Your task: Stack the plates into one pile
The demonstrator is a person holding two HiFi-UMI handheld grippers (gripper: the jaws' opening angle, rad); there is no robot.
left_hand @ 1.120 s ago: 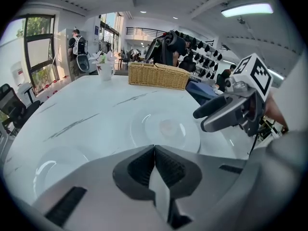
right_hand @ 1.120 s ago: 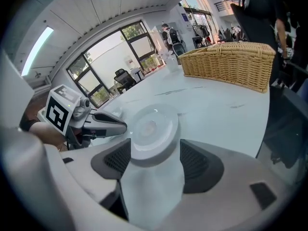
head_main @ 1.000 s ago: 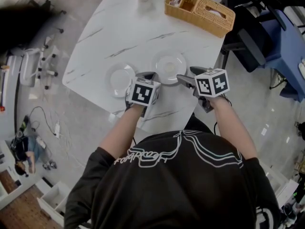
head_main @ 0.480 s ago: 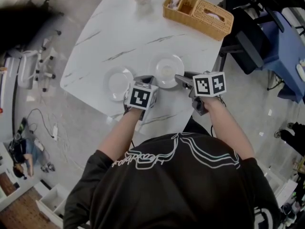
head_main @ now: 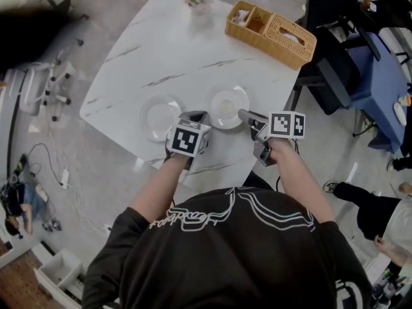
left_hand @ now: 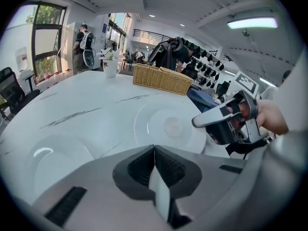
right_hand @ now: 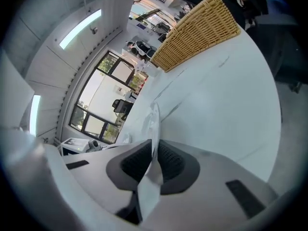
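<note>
So on the white marble table, the left plate sits near the near edge, flat and on its own. Just to the right of it is the left gripper, hovering over the table in the gap between the two plates. Its jaws are pressed together with nothing in them, and it isn't touching either plate as far as I can tell. The right plate lies just right of that gripper's tips and a touch farther away, also flat on the table and apart from the left one.

The right gripper comes in from the right side, rolled onto its side, and its jaws are closed down on the right plate's rim on the plate's right edge. You can see the thin rim poking out past the tips in the right gripper view.

Far right corner of the table has a wicker basket, well apart from all of this.
</note>
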